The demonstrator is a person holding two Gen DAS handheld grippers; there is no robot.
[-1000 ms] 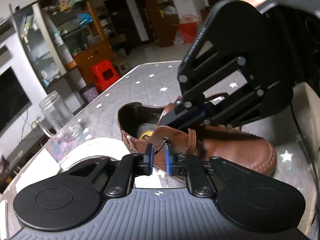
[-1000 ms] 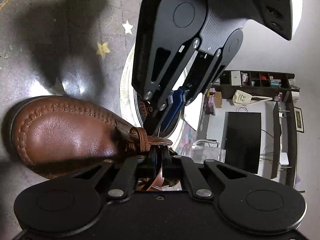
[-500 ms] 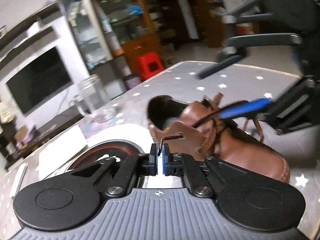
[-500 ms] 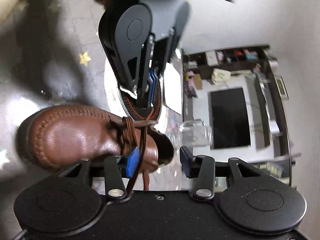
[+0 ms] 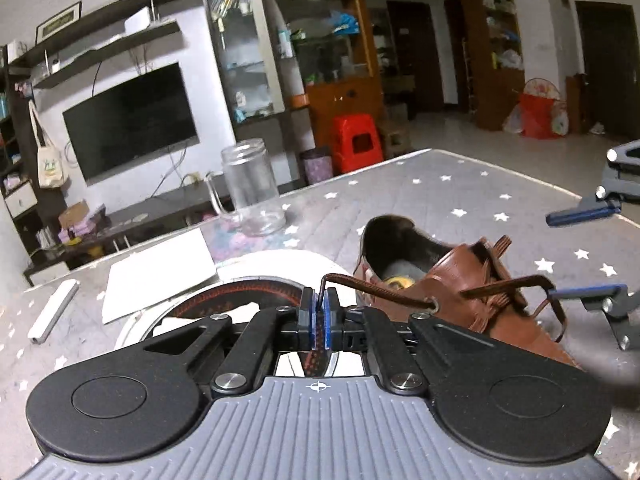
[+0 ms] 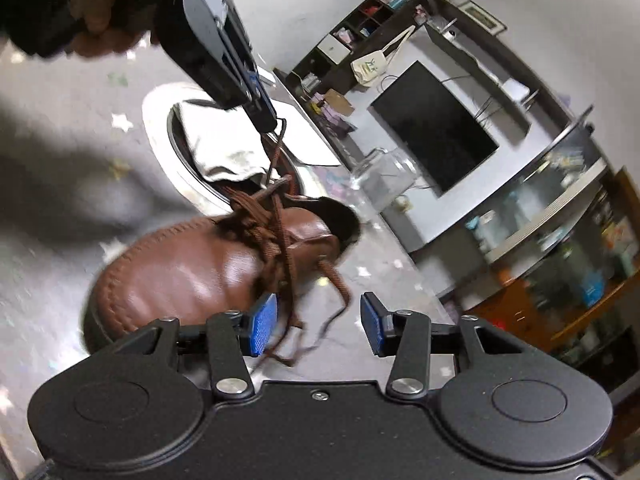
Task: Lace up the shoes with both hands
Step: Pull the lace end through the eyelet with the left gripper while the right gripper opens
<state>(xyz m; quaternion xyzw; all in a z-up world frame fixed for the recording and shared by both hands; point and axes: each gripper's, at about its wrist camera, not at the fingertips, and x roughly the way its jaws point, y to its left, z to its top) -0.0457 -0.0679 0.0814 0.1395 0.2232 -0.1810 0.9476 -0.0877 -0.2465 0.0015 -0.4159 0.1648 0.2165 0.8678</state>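
A brown leather shoe [image 5: 472, 300] [image 6: 192, 268] lies on the grey star-patterned table. My left gripper [image 5: 319, 304] is shut on one end of the brown lace [image 5: 376, 286], which runs taut from an eyelet to its pads. In the right wrist view the left gripper [image 6: 268, 120] holds that lace end up and away from the shoe. My right gripper [image 6: 316, 326] is open just above the shoe's near side. The other lace end [image 6: 340, 292] hangs loose between its blue pads [image 6: 262, 326], touching neither clearly. The right gripper's fingers [image 5: 584, 292] show at the right edge of the left wrist view.
A white plate with a dark patterned centre [image 5: 260, 280] sits beside the shoe, a cloth lying on it [image 6: 216, 148]. A glass jar mug [image 5: 252, 188], a white sheet [image 5: 160, 276] and a white bar [image 5: 52, 312] lie further back. A hand [image 6: 100, 12] grips the left tool.
My left gripper has pulled back from the shoe with the lace end, drawing it taut. My right gripper has let go, opened wide and withdrawn; its lace end now hangs loose.
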